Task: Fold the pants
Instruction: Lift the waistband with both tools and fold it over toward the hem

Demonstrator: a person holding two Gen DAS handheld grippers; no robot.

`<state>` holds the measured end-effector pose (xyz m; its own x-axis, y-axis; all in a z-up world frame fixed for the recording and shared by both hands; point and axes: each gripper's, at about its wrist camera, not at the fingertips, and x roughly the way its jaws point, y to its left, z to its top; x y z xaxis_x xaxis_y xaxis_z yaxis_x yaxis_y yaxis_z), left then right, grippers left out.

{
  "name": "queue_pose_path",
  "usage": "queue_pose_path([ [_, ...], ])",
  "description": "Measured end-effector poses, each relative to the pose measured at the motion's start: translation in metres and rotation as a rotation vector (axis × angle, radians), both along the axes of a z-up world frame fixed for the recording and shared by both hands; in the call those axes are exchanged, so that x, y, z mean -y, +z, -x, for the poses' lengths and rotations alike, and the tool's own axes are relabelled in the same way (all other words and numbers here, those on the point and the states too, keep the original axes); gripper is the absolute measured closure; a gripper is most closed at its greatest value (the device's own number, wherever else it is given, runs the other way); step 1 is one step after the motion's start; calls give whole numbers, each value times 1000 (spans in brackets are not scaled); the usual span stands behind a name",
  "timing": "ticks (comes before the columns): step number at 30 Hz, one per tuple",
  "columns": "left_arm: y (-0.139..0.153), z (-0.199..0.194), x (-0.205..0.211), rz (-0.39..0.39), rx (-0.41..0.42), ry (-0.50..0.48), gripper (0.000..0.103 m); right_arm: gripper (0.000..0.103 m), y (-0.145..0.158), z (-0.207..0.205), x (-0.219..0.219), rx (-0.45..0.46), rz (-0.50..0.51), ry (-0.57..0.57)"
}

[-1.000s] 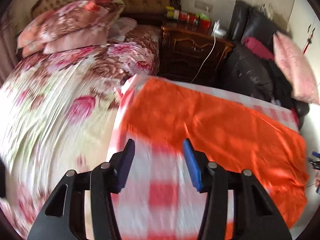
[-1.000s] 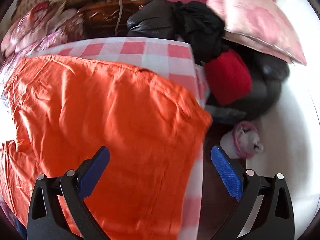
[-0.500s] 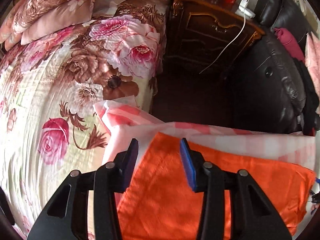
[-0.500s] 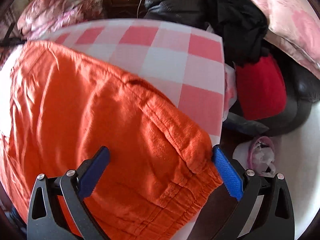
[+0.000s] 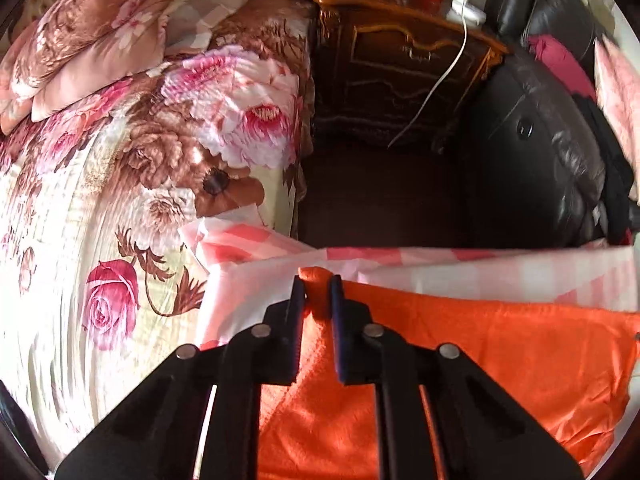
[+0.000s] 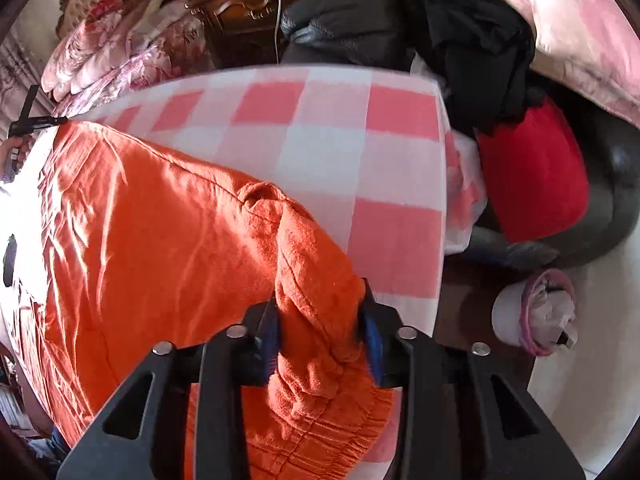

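Note:
Orange pants (image 5: 460, 360) lie spread on a table with a pink and white checked cloth (image 5: 480, 276). My left gripper (image 5: 318, 294) is shut on the pants' far corner near the table's far edge. In the right wrist view the pants (image 6: 152, 240) stretch left across the checked cloth (image 6: 340, 140). My right gripper (image 6: 320, 320) is shut on a bunched fold of the pants at the elastic waistband, near the table's right edge. The left gripper (image 6: 28, 124) shows small at the far left of that view.
A bed with a floral cover (image 5: 120, 200) is left of the table. A dark wooden nightstand (image 5: 400, 68) and a black leather chair (image 5: 540, 168) piled with clothes stand beyond. A red cushion (image 6: 532, 168) and a small lined bin (image 6: 536, 312) are to the right.
Both grippers moved onto the pants and closed: the left on the far corner, the right on the waistband, which is now bunched up between its fingers.

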<state>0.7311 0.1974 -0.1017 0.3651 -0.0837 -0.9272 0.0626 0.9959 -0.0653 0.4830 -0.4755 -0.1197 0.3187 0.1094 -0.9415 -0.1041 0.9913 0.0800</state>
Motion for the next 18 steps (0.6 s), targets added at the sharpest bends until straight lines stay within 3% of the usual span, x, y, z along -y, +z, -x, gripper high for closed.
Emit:
queue_pose_path([
  [6,58,11,-13,53,114,59,91,81,38,-6,-5,152,22,-117],
  [11,115,49,-28,126,232,84,91,81,83,10,-14,311,38,-180],
  [13,130,80,-34,153,267,68,91,81,93,28,-17,349,32,-184],
  [18,148,216,-63,233,349,49,91,81,107,103,-20,419,-45,-214],
])
